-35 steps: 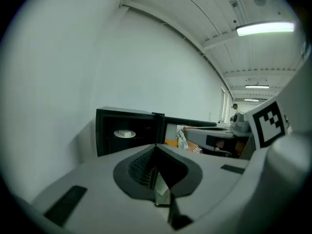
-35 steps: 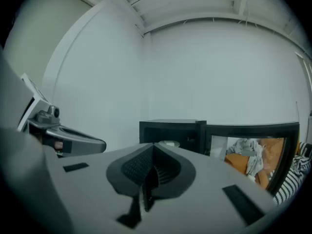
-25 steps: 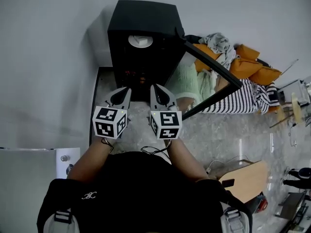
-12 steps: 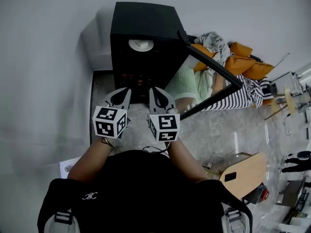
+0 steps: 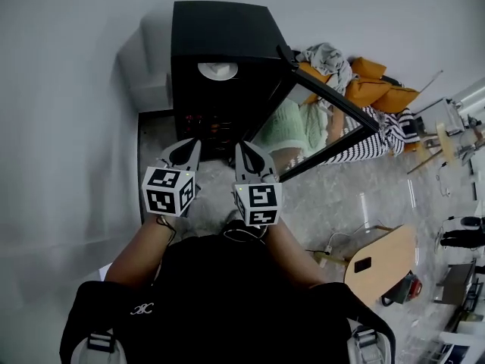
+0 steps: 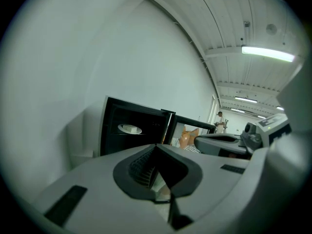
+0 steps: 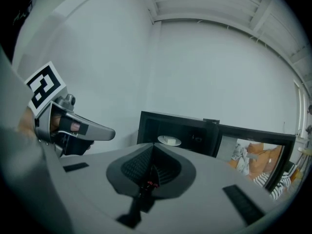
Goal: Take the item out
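Observation:
A black cabinet (image 5: 220, 29) stands against the wall with its glass door (image 5: 326, 131) swung open to the right. On a shelf inside lies a white plate (image 5: 218, 70) with a pale item on it; the plate (image 6: 130, 128) also shows in the left gripper view, and the plate (image 7: 169, 141) in the right gripper view. My left gripper (image 5: 196, 141) and right gripper (image 5: 239, 137) are side by side just in front of the opening, apart from the plate. Both have their jaws closed to a point with nothing between them.
Right of the door lies a heap of clothes, orange cushions (image 5: 379, 93) and striped fabric (image 5: 394, 131). A wooden board (image 5: 379, 260) sits on the floor at the lower right. A pale wall runs along the left. A person (image 6: 220, 121) stands far off.
The head view has drifted a little, so the cabinet sits slightly higher and more to the left. Both grippers keep their places in front of the opening, still shut.

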`<state>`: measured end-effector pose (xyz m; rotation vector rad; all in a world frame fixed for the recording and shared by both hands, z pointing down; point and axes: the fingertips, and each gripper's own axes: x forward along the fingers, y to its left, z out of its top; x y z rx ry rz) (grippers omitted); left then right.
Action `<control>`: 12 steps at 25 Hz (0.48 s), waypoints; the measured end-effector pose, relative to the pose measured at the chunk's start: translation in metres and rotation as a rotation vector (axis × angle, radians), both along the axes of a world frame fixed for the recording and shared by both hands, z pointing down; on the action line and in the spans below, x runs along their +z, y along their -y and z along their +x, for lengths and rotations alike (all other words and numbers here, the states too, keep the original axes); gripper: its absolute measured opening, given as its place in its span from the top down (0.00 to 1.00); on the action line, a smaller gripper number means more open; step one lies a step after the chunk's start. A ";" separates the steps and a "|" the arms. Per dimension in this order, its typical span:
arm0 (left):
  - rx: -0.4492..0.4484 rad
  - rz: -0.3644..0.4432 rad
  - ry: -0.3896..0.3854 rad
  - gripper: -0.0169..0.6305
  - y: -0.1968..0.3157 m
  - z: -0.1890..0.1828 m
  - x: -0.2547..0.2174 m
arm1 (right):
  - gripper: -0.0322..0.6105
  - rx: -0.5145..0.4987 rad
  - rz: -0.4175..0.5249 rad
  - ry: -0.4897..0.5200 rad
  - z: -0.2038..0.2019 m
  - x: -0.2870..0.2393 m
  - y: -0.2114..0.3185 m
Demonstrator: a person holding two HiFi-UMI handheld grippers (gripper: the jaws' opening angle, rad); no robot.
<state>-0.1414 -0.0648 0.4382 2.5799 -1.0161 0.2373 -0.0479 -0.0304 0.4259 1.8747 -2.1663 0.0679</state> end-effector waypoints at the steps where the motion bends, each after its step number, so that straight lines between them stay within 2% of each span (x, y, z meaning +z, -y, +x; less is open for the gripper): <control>1: 0.001 -0.002 0.003 0.96 0.002 0.001 0.001 | 0.94 0.002 -0.003 0.003 0.002 0.002 0.002; 6: -0.005 -0.008 0.022 0.96 0.016 0.013 0.009 | 0.94 -0.008 0.009 0.009 0.013 0.005 0.021; 12: -0.051 -0.009 0.044 0.96 0.048 0.034 0.011 | 0.94 -0.074 0.025 -0.013 0.028 0.007 0.063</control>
